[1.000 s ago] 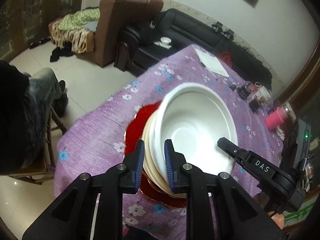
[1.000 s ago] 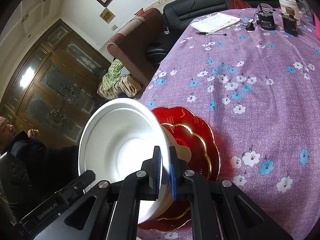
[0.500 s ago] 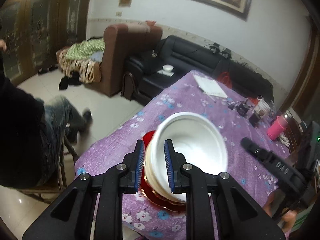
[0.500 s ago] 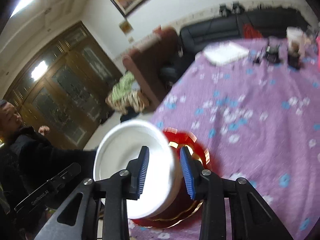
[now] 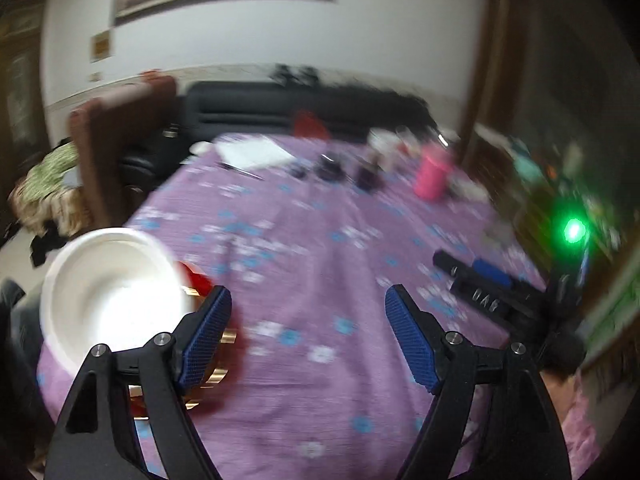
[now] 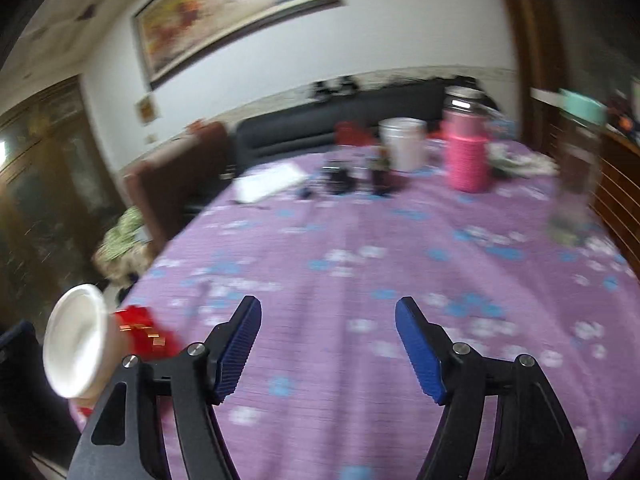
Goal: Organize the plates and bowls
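A white bowl [image 5: 108, 296] sits stacked on red scalloped plates with gold rims [image 5: 200, 284], at the near left edge of the purple floral tablecloth [image 5: 320, 280]. The bowl appears tilted, its glossy inside showing.

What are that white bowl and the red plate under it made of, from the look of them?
The white bowl looks like glazed ceramic or melamine: smooth, opaque, with a bright sheen inside; blur leaves it open. The red plate beneath seems glossy glass or plastic, deep red with shiny gold trim on its rim. The purple cloth on the table looks woven fabric, matte, printed with flowers.
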Available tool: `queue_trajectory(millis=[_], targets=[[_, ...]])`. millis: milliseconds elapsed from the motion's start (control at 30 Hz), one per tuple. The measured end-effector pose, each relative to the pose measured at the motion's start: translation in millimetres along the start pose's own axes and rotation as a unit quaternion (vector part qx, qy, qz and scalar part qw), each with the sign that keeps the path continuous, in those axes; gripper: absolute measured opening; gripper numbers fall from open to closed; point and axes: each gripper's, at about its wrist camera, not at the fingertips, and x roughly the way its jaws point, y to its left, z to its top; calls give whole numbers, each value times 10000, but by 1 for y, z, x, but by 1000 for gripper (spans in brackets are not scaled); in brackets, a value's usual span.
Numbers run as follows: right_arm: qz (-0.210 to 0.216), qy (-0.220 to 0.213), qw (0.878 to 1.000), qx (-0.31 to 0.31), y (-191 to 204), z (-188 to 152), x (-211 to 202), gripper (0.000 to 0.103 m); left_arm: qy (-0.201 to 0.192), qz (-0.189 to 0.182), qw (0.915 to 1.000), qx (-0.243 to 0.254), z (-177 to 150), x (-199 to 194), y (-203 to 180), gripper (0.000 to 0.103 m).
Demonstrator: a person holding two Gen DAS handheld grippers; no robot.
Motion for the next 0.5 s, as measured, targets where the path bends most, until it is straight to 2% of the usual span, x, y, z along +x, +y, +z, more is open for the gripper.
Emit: queue_trajectory(millis=[100, 233, 300, 400, 500], targets=[[-181, -66, 9996, 195, -38, -3, -14, 72, 108, -12, 9998, 163, 1, 13, -19, 80], [-192, -261, 9993, 181, -50, -4, -30, 72, -194, 305, 9993, 63, 4, 4, -16, 80], [65, -303, 9994, 172, -44, -3, -36, 72, -415, 693, 9967, -41, 2, -6, -5, 80], [504, -308, 9982, 78, -21, -6, -42, 72, -481, 1229, 9912, -130, -2, -16, 17, 80], [1005, -295, 9941, -276, 24, -12, -41, 72, -504, 1548, 9860, -355, -12, -27, 43, 80]])
